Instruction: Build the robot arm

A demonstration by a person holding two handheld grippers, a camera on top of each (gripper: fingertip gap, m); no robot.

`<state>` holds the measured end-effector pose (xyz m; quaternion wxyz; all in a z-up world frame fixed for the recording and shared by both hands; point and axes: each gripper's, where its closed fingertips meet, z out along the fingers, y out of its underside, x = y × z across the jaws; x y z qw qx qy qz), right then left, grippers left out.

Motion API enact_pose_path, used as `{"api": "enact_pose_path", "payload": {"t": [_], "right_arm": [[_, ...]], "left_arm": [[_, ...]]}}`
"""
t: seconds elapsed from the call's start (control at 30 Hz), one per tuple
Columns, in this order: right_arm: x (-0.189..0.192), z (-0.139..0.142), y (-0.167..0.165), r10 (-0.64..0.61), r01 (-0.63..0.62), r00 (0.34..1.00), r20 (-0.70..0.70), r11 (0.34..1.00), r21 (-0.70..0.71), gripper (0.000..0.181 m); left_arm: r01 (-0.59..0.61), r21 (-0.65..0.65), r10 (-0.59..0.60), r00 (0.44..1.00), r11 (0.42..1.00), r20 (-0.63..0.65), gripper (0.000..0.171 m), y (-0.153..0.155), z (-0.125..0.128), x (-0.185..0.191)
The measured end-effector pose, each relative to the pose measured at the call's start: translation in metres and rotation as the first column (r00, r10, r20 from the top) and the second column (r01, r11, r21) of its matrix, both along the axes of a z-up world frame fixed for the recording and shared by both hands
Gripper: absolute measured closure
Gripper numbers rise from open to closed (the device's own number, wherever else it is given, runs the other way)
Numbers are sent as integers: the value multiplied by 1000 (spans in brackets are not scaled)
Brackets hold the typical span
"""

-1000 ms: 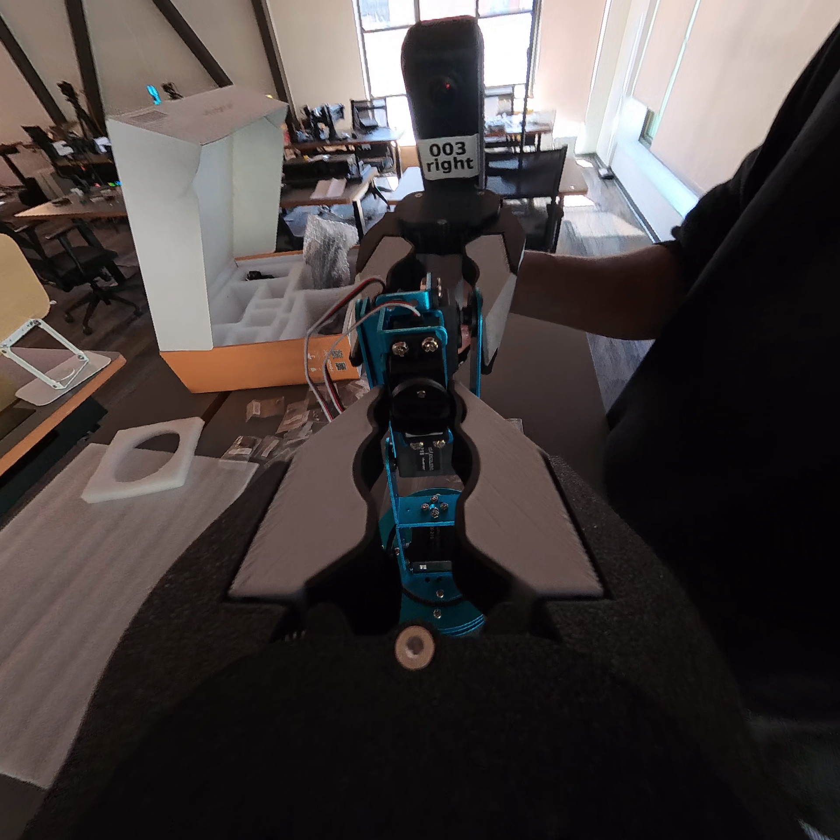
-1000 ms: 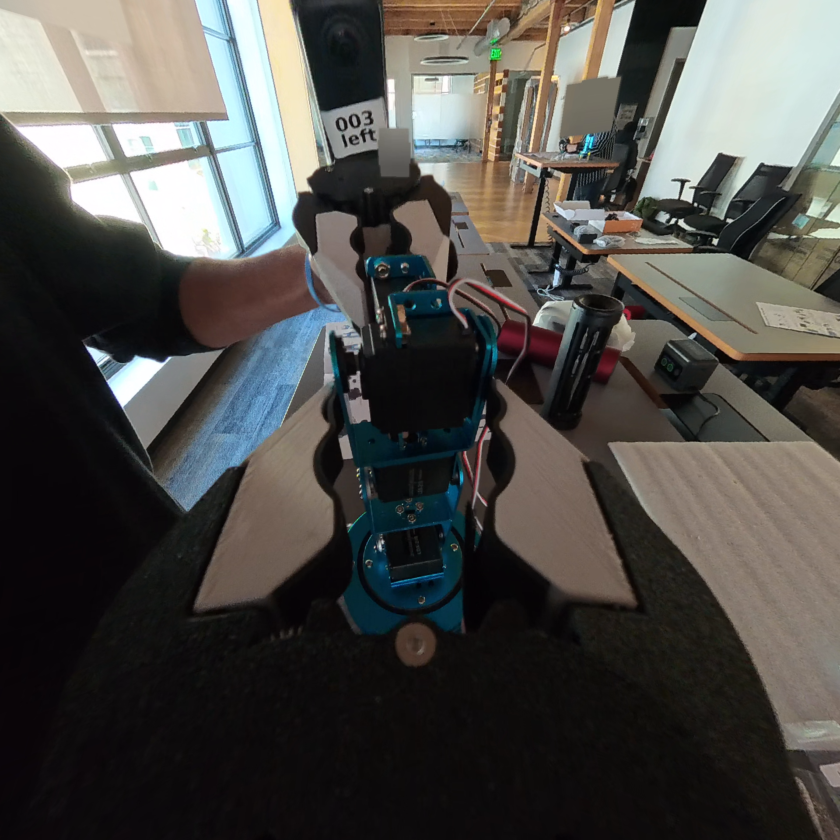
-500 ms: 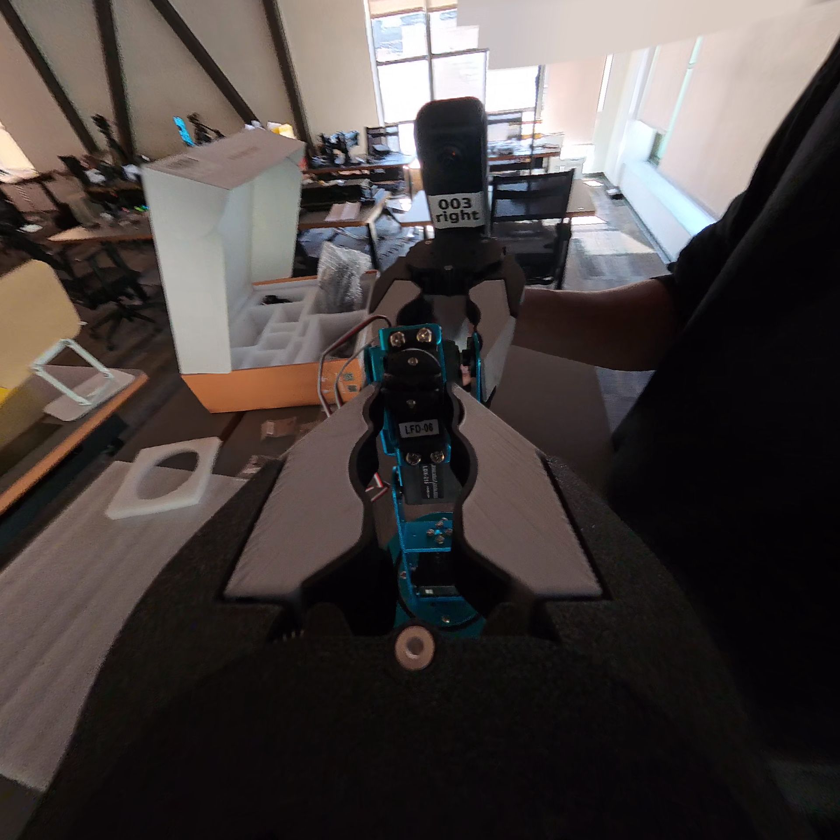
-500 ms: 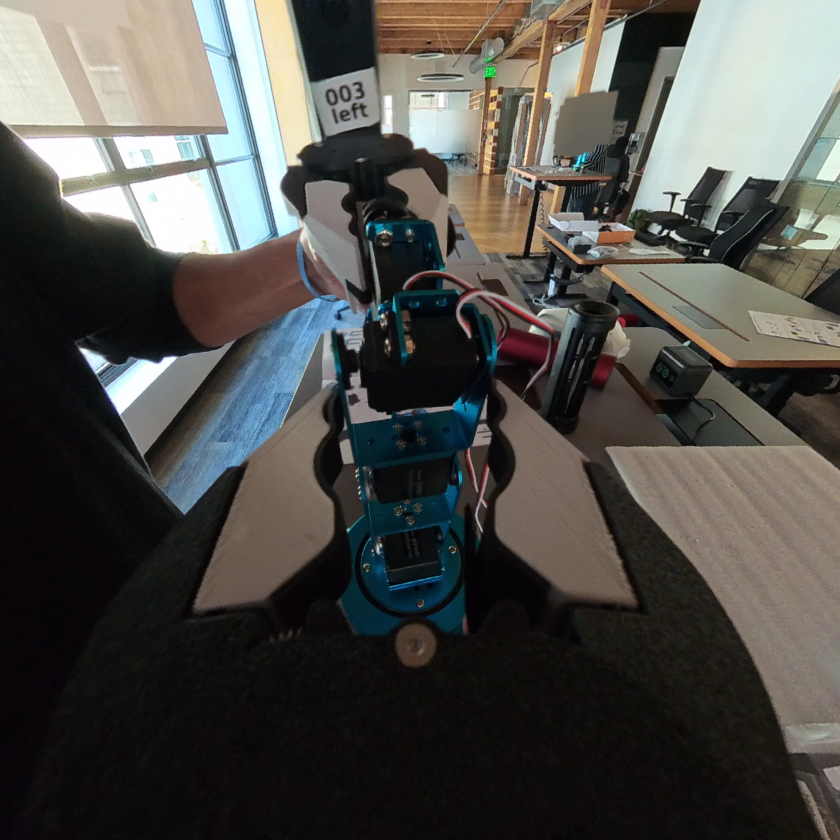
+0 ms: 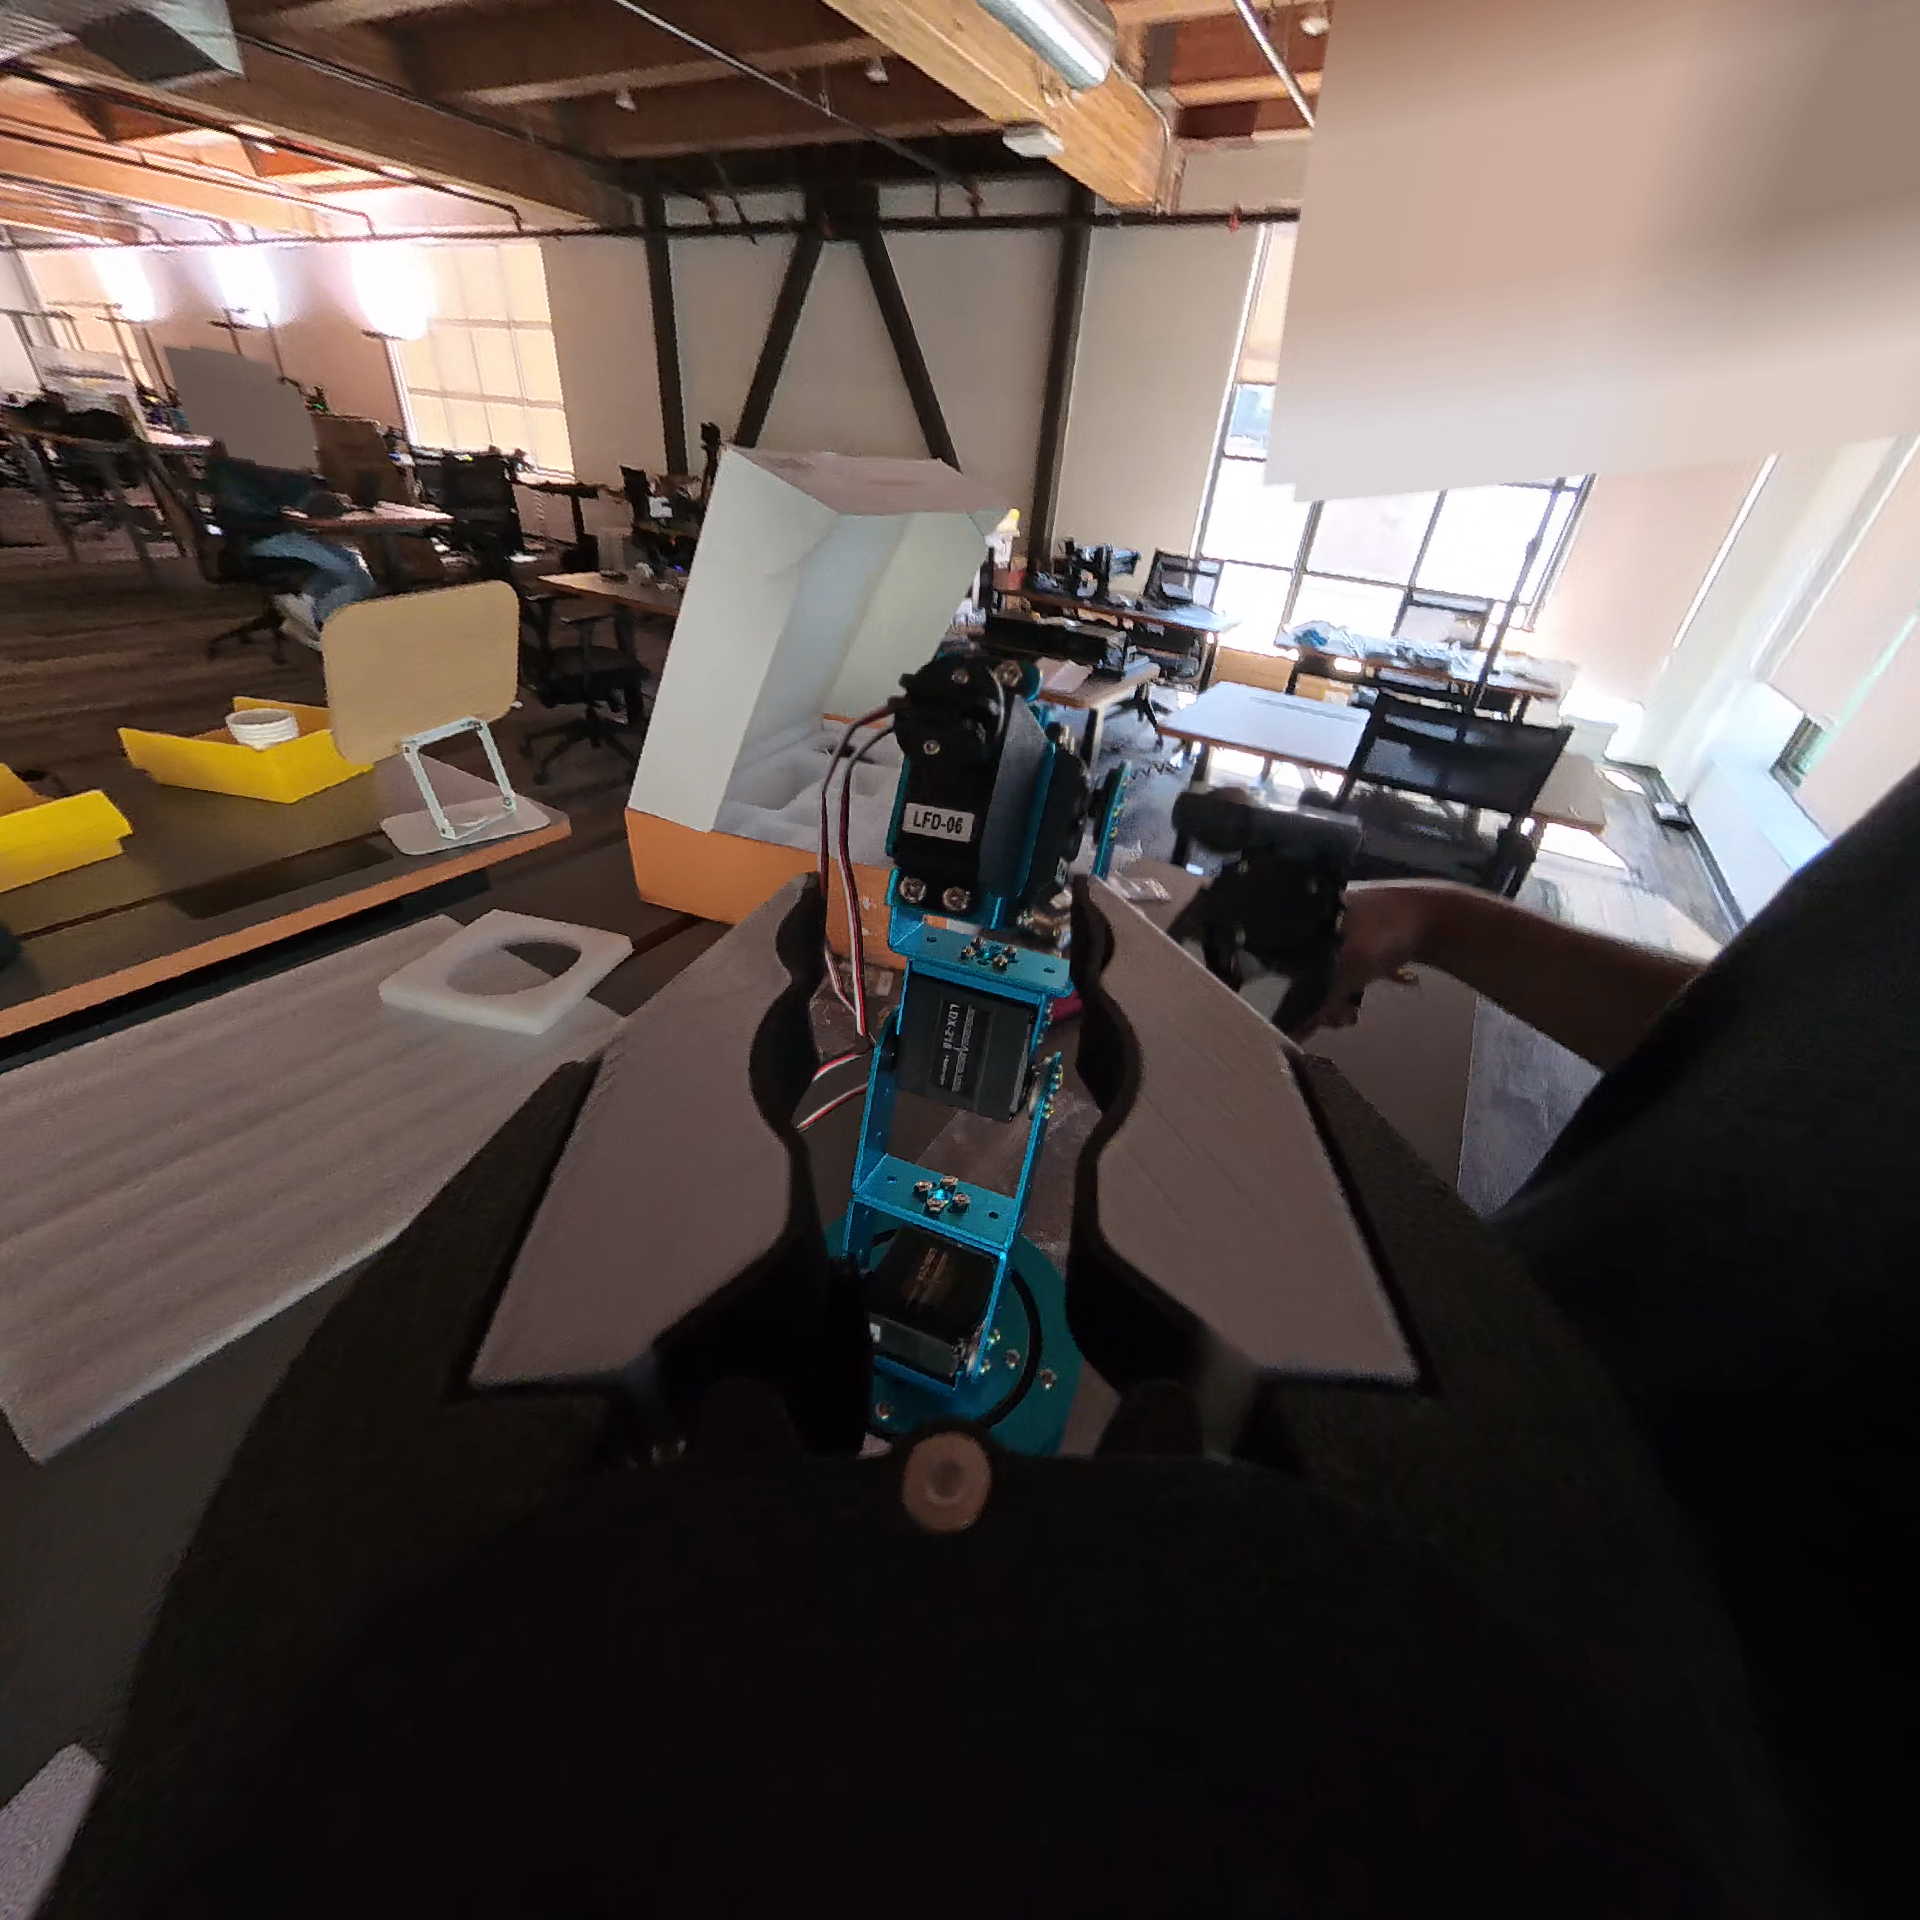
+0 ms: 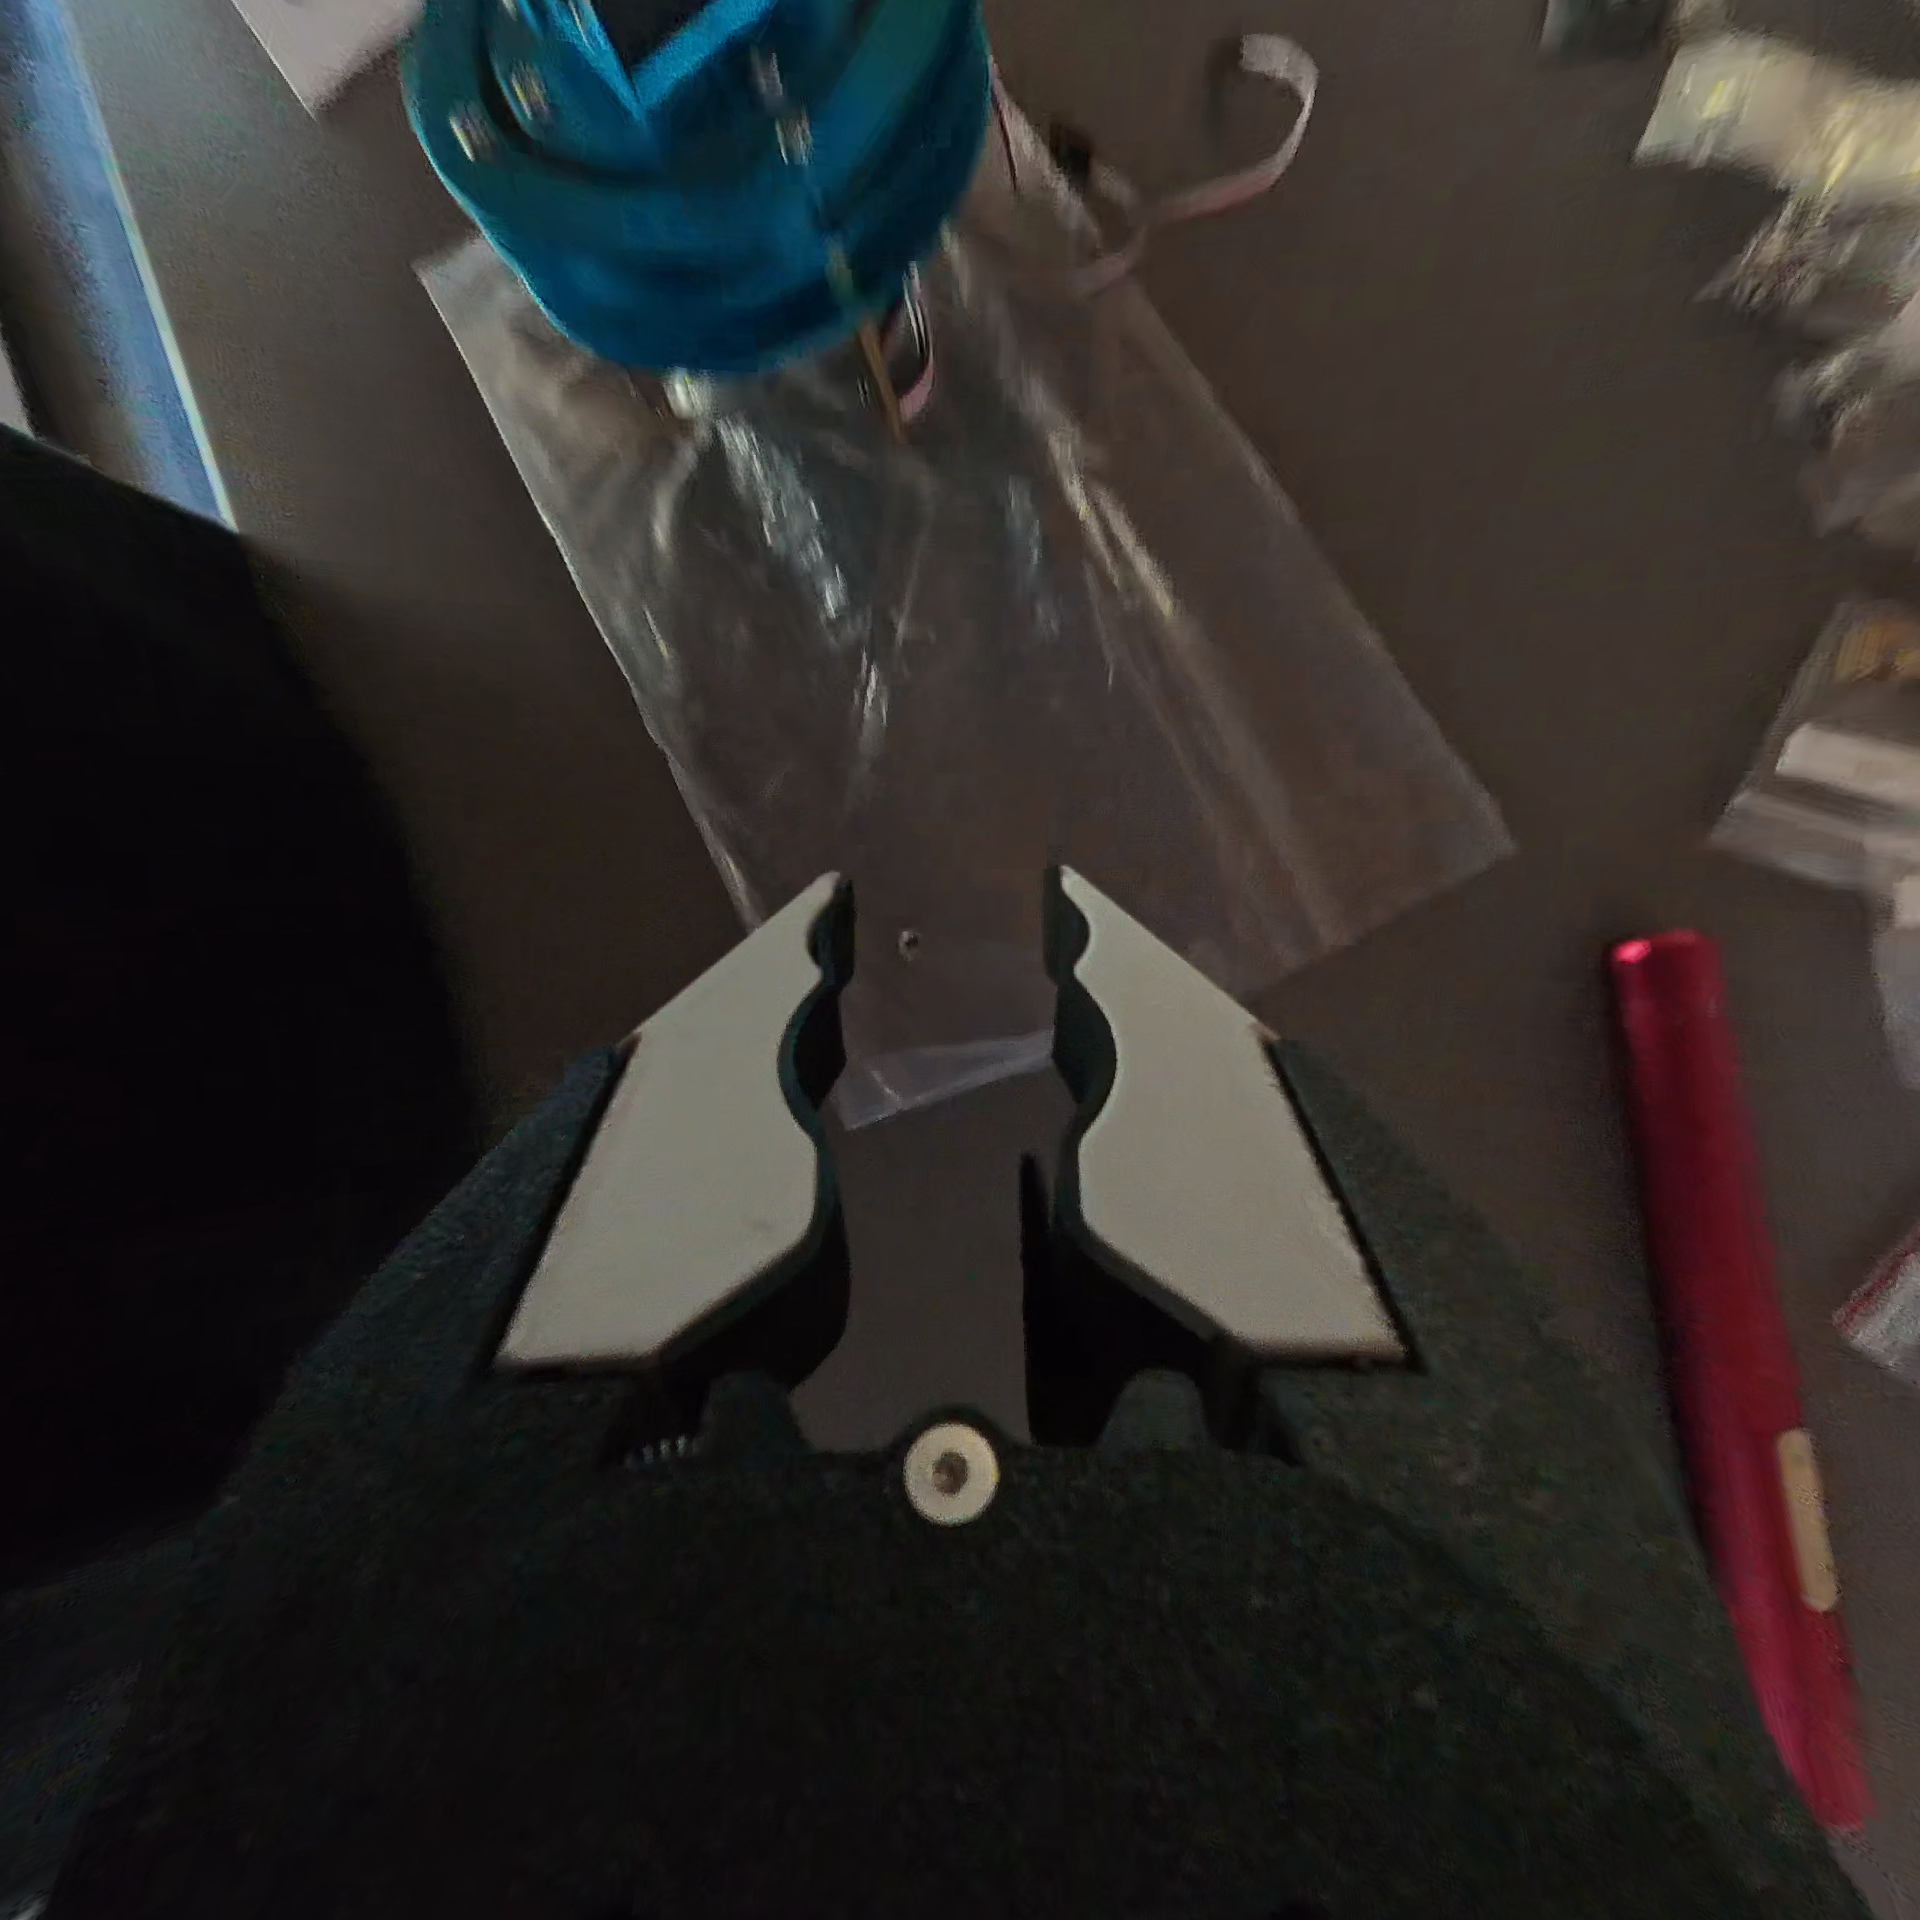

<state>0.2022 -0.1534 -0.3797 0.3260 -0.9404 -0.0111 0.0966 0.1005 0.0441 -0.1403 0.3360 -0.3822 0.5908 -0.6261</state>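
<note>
Left tool (image 5: 940,925) grips blue servo arm (image 5: 961,1039); white box (image 5: 790,613) behind.

Black foam-clad grippers, grey scalloped jaws, silver screw (image 6: 951,1472), dark sleeve (image 5: 1714,1195).

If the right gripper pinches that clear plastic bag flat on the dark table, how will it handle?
The clear plastic bag is probably floppy: thin, creased film lying flat on the dark table. Likely very light; only a tiny speck shows inside. Its glossy film may slip between the fingers of the right gripper, which is open and empty at the bag's near edge.
</note>
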Motion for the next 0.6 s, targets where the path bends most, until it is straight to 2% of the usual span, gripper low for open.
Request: {"api": "enact_pose_path", "payload": {"t": [0.07, 0.13, 0.2, 0.3, 0.37, 0.43, 0.5, 0.6], "right_arm": [[-5, -19, -7, 9, -9, 1000, -2, 998, -68, 147], [-10, -9, 5, 19, -20, 1000, -19, 1000, -15, 147], [-15, 31, 31, 48, -41, 998, -43, 986, 159, 148], [-20, 96, 62, 96, -67, 994, -52, 912, 404, 149], [-24, 110, 66, 139, -91, 987, -80, 896, 434, 150], [-23, 97, 60, 145, -98, 985, -96, 920, 381, 150], [-17, 70, 45, 112, -81, 989, -92, 955, 286, 150], [-11, 27, 13, 63, -55, 995, -79, 993, 102, 152]], "left_arm": [[-14, -14, 14, 1000, 1000, 14, 125, 0, 4, -3], [-13, 24, 13, 1000, 1000, 5, 125, 0, 4, 0], [14, 86, -12, 1000, 996, -25, 124, 0, 1, 8], [111, 135, -103, 993, 985, -64, 123, -7, 1, 21], [170, 161, -159, 984, 972, -78, 125, -14, 2, 27], [208, 182, -196, 977, 961, -80, 134, -19, 1, 29], [223, 189, -214, 975, 956, -64, 145, -22, 1, 30], [237, 152, -233, 971, 959, -49, 147, -19, 0, 30]]}}
